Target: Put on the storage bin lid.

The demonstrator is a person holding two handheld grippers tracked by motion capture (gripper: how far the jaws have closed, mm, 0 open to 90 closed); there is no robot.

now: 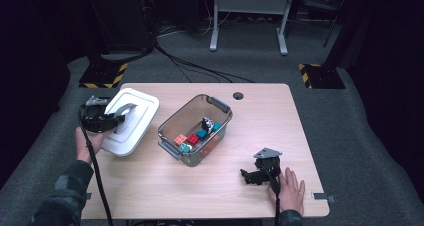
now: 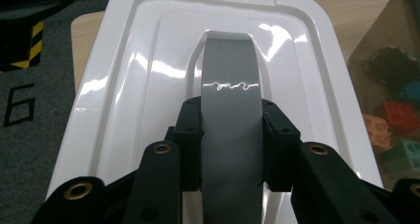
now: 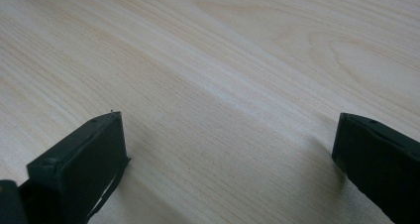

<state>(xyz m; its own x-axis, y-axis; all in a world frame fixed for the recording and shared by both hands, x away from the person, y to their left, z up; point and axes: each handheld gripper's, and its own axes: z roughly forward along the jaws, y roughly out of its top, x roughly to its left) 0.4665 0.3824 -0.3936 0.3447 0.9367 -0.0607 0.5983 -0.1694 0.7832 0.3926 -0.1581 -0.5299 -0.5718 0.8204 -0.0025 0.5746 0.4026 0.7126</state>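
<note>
A white box lid point(image 1: 131, 120) with a grey handle point(image 2: 232, 110) hangs tilted over the table's left side. My left gripper point(image 1: 119, 121) is shut on that handle, its pads point(image 2: 190, 135) pressing it from both sides. A clear grey plastic bin point(image 1: 196, 128) stands in the middle of the wooden table point(image 1: 260, 116), with several coloured toy blocks point(image 1: 192, 139) inside. Near the front right, my right gripper point(image 1: 248, 176) rests on the table, jaws wide apart over bare wood point(image 3: 228, 135), nothing between them.
A cable hole point(image 1: 238, 95) sits in the table's far edge. Beyond the table lie grey carpet, cables, black stands with yellow-striped bases point(image 1: 102, 75) and a metal frame point(image 1: 248, 16). A hand lies flat beside the right gripper.
</note>
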